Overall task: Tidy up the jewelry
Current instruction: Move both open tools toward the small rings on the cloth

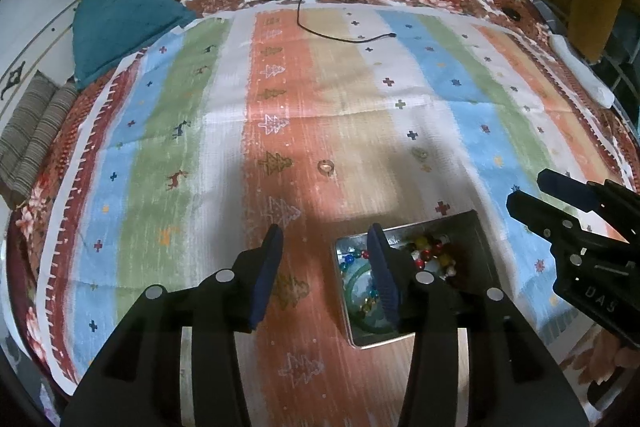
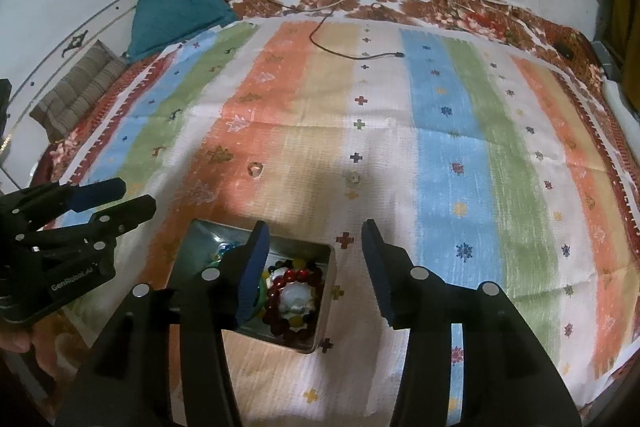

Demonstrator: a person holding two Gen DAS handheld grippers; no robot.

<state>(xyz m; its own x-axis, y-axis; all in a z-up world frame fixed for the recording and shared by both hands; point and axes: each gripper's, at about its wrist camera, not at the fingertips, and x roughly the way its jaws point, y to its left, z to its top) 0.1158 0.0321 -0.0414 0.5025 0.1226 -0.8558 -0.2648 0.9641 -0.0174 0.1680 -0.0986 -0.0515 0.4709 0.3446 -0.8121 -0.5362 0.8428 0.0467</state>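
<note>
Metal tin (image 2: 320, 307) with beads between both tongs; left tongs (image 1: 326, 271), right tongs (image 2: 314, 267) wide apart, empty.

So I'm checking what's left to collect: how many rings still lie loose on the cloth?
2. One ring on the orange stripe, another ring to its right on the white stripe; both beyond the tin.

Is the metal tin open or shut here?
Open: the tin shows no lid, and beaded bracelets lie visible inside it in both wrist views.
</note>
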